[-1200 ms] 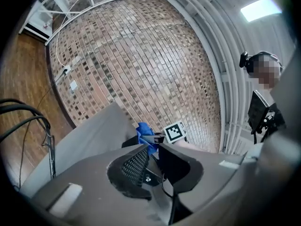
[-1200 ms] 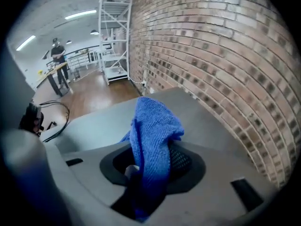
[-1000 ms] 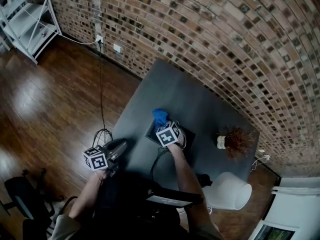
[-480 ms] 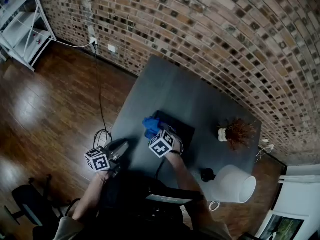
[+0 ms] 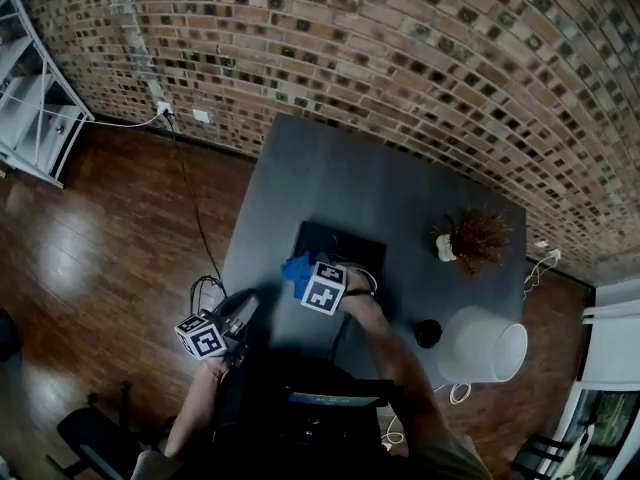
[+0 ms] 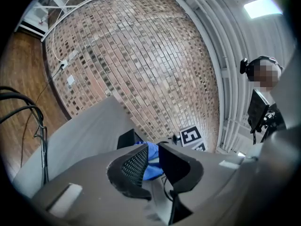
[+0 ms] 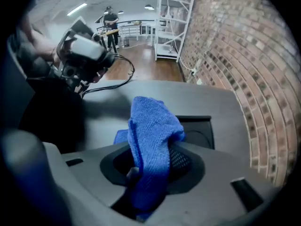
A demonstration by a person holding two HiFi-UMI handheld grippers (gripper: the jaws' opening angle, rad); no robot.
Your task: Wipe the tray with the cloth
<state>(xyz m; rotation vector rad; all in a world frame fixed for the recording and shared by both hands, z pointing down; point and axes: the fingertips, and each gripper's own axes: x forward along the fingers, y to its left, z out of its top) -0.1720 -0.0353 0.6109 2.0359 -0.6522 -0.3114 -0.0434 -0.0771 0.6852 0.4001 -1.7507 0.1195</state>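
Loft workspace: brick wall (image 5: 400, 48), wood floor (image 5: 100, 258)

My right gripper (image 5: 308, 278), marker cube uppermost, points down at the near left corner of the black rectangular tray (image 5: 345, 248) on the dark grey counter (image 5: 330, 178). The crumpled blue cloth (image 5: 296, 270) is bunched at its fingers, over the tray's edge. My left gripper (image 5: 245, 308) hangs at the counter's near left edge, apart from the tray. A dried plant in a white pot (image 5: 470, 240) stands to the right, and a white lampshade (image 5: 482, 346) sits nearer me.

The cloth (image 5: 296, 268) is blue, the tray (image 5: 347, 247) black, the table (image 5: 330, 173) grey.
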